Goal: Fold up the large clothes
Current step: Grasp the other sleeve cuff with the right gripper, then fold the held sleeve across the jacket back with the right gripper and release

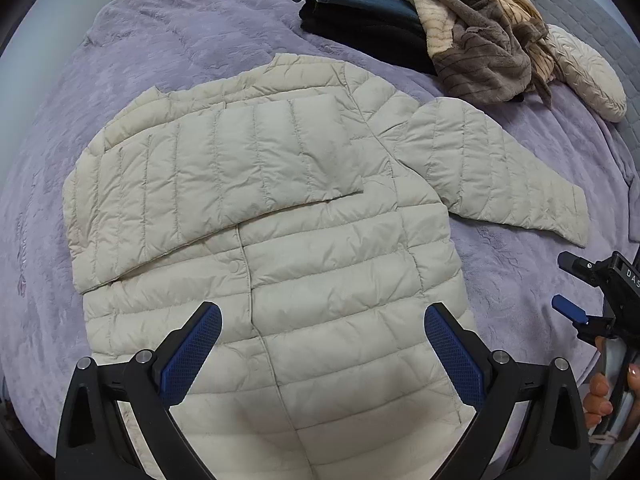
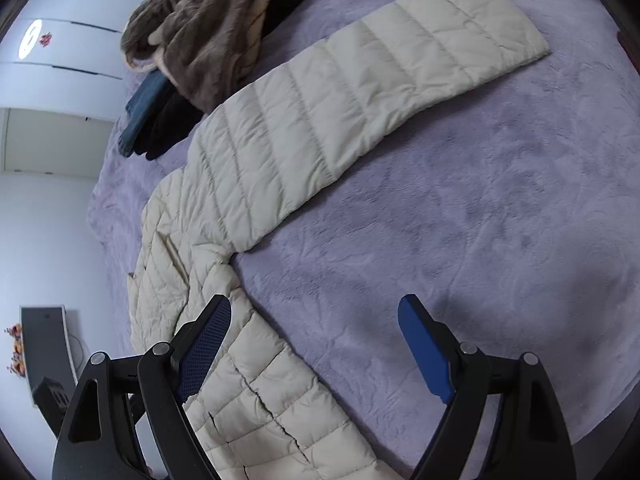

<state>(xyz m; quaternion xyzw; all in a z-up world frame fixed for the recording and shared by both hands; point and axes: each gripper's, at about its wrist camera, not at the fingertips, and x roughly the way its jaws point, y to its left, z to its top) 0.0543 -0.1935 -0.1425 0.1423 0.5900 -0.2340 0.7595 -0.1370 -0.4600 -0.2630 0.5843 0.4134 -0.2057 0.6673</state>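
The cream quilted down jacket [image 1: 280, 216] is lying front-up across the middle of the bed [image 1: 160, 32], with one sleeve [image 1: 224, 176] already lying folded across its chest and the other sleeve [image 2: 360, 96] lying stretched out flat on the purple blanket. Both claws are hanging released and empty, the left claw [image 1: 322, 356] over the hem, the right claw [image 2: 316, 356] beside the jacket's side edge, so the second sleeve and the body folds are looking still to do.

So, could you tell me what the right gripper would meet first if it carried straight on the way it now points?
Probably the purple bedspread. The open right gripper points at bare cover just beside the cream puffer jacket; its outstretched sleeve lies farther ahead. Depth is uncertain in the fisheye view.
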